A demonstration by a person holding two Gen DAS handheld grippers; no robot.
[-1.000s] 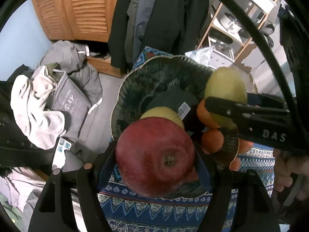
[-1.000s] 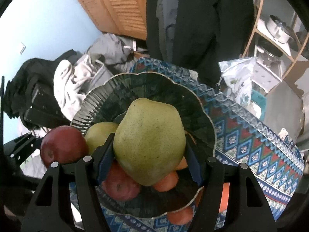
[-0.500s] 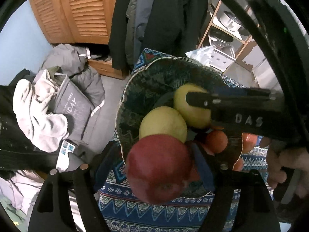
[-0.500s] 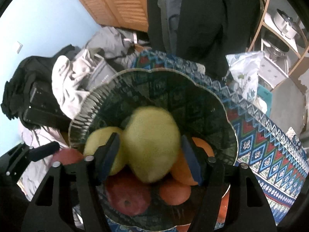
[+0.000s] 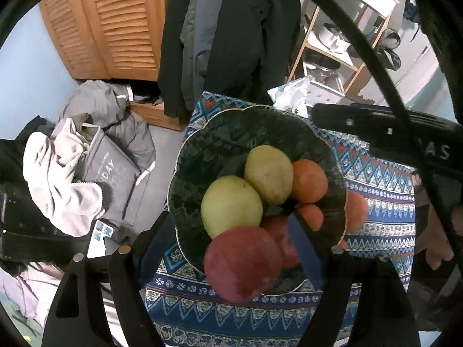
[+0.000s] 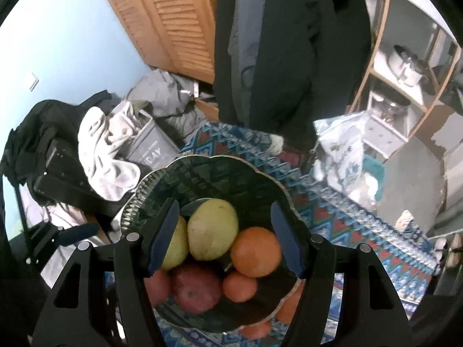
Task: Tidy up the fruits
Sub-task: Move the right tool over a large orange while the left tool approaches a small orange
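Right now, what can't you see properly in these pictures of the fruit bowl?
- Left wrist view: the second red apple is mostly hidden behind the big red apple and a blue pad.
- Right wrist view: the orange fruits outside the dark scalloped glass bowl show only blurrily through its rim.
- Both views: the patterned blue tablecloth is cut off by the edges.

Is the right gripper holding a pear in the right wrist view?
No: the right gripper is open above the bowl, and the pear lies loose among the other fruit, clear of both pads.
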